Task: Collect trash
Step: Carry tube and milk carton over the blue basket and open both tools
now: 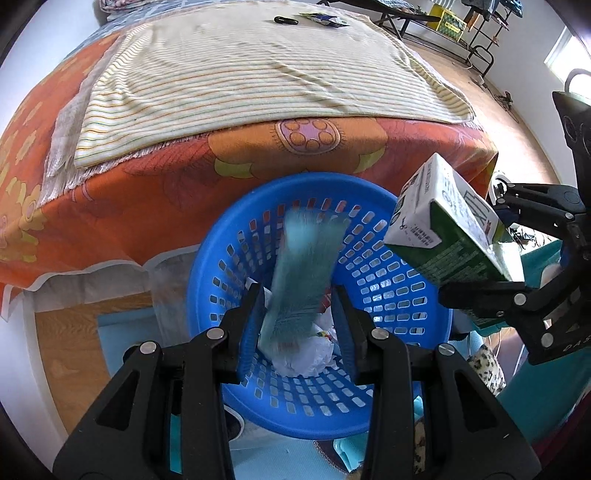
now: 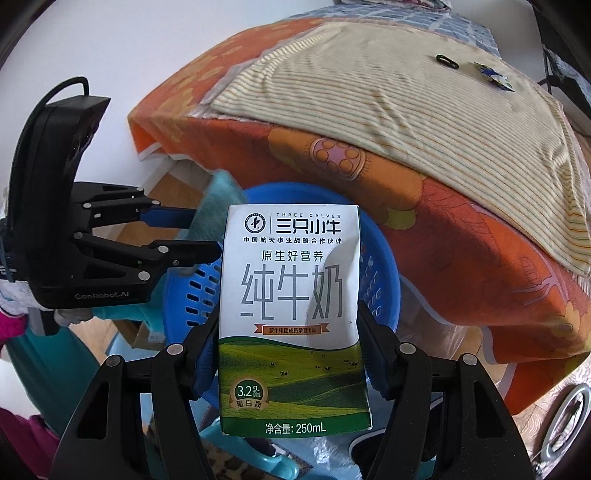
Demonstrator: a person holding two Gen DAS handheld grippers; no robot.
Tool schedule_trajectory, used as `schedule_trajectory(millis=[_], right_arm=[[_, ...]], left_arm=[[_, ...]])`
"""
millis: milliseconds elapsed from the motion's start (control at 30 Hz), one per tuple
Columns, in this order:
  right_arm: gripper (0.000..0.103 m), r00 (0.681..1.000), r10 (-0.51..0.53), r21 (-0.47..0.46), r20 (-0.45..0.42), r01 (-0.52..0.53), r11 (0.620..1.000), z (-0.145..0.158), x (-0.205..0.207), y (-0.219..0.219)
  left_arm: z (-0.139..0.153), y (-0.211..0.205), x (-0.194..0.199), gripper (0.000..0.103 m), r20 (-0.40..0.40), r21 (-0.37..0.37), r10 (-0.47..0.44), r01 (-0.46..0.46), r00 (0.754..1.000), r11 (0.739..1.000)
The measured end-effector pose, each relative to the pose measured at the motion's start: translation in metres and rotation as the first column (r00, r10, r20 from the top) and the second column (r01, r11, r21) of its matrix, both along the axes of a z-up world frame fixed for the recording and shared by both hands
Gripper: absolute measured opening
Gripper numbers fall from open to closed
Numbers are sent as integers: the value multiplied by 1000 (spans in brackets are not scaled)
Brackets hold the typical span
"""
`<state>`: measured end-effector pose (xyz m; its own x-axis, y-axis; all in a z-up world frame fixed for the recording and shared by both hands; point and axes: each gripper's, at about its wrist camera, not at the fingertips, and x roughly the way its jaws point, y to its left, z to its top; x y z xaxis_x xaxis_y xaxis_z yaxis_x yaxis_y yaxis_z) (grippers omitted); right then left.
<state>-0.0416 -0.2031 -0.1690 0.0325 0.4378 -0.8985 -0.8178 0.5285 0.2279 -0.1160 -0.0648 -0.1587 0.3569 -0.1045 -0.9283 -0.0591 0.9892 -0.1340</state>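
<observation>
A blue perforated basket (image 1: 388,280) stands on the floor by the bed, with crumpled white paper (image 1: 314,350) in it. My left gripper (image 1: 301,295) is above the basket. A blurred teal packet (image 1: 306,273) is between its jaws, which stand apart from it, and it looks to be falling. My right gripper (image 2: 288,325) is shut on a green-and-white milk carton (image 2: 291,314), held above the basket's right rim; the carton also shows in the left wrist view (image 1: 447,221). A small wrapper (image 1: 325,18) and a black object (image 1: 286,20) lie far off on the bed.
The bed, with an orange floral sheet (image 1: 258,162) and a striped cloth (image 1: 240,85), rises just behind the basket. Teal items and a patterned cloth lie on the floor around the basket. A rack with boxes (image 1: 447,22) stands at the far right.
</observation>
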Motion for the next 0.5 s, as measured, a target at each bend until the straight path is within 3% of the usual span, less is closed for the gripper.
schedule_trajectory(millis=[100, 233, 500], right_arm=[[65, 1000, 6, -17, 3, -6, 1000, -3, 0, 4], [65, 1000, 8, -27, -9, -9, 1000, -6, 2, 6], [65, 1000, 13, -38, -21, -14, 999, -9, 2, 8]], left_arm=[[-1, 1, 1, 38, -6, -3, 2, -2, 1000, 1000], [-2, 4, 2, 52, -9, -6, 13, -13, 1000, 1000], [-2, 6, 2, 53, -9, -6, 23, -23, 1000, 1000]])
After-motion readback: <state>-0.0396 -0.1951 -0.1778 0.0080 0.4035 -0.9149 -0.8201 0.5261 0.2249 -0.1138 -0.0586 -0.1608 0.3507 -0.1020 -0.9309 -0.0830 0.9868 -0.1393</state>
